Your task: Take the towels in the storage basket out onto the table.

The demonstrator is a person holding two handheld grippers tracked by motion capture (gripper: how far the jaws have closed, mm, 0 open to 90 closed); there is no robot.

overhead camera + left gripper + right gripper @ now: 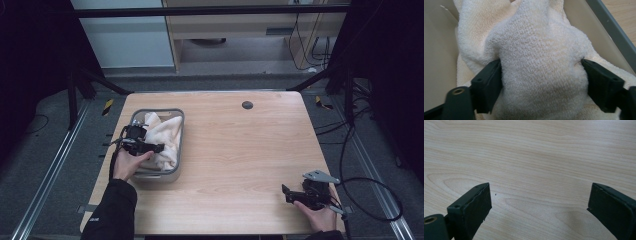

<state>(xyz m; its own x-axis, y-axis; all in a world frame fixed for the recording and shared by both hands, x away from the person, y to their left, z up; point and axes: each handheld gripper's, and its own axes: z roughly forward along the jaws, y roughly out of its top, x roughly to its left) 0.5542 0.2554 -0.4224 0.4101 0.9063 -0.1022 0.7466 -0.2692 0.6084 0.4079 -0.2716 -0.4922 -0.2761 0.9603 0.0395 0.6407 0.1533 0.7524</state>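
Jaws of left gripper [541, 82] squeeze the towel [536, 50] bunched between them.

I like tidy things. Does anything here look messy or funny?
A little. The cream towel sits bunched and crumpled in the grey bin, not folded, and the left gripper squeezes a fat fold of it. Nothing looks spilled or broken.

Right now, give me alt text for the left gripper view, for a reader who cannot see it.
A bunched cream terry-cloth towel bulges between the left gripper's two black jaws, which press into its sides. The towel lies inside a beige plastic basket with a grey rim.
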